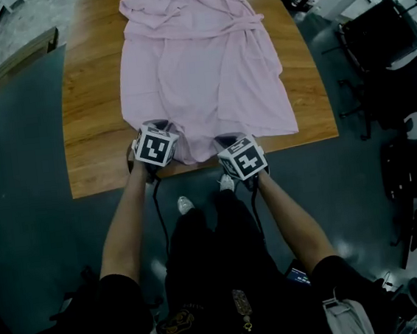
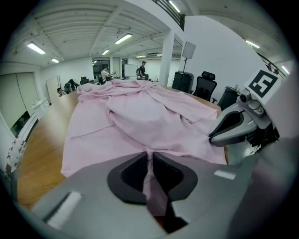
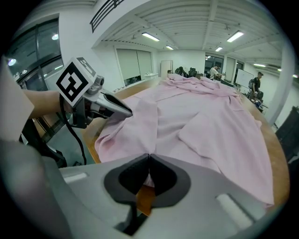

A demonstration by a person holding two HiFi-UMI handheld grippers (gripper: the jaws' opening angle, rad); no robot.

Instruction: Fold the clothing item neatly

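Note:
A pink robe-like garment (image 1: pixel 206 74) lies spread flat on the wooden table (image 1: pixel 90 101), collar at the far end and hem at the near edge. My left gripper (image 1: pixel 158 125) is at the hem's near-left part. In the left gripper view its jaws (image 2: pixel 149 156) are pinched on a fold of the pink cloth (image 2: pixel 135 116). My right gripper (image 1: pixel 226 138) sits at the hem a short way to the right. The right gripper view shows it (image 3: pixel 149 158) shut on the hem's edge (image 3: pixel 205 121). Each gripper appears in the other's view, close by.
The table's near edge (image 1: pixel 194 170) runs just under both grippers, with the person's legs and shoes below it. Black office chairs (image 1: pixel 383 33) stand to the right of the table on the dark floor. A wooden panel (image 1: pixel 19 56) lies at the far left.

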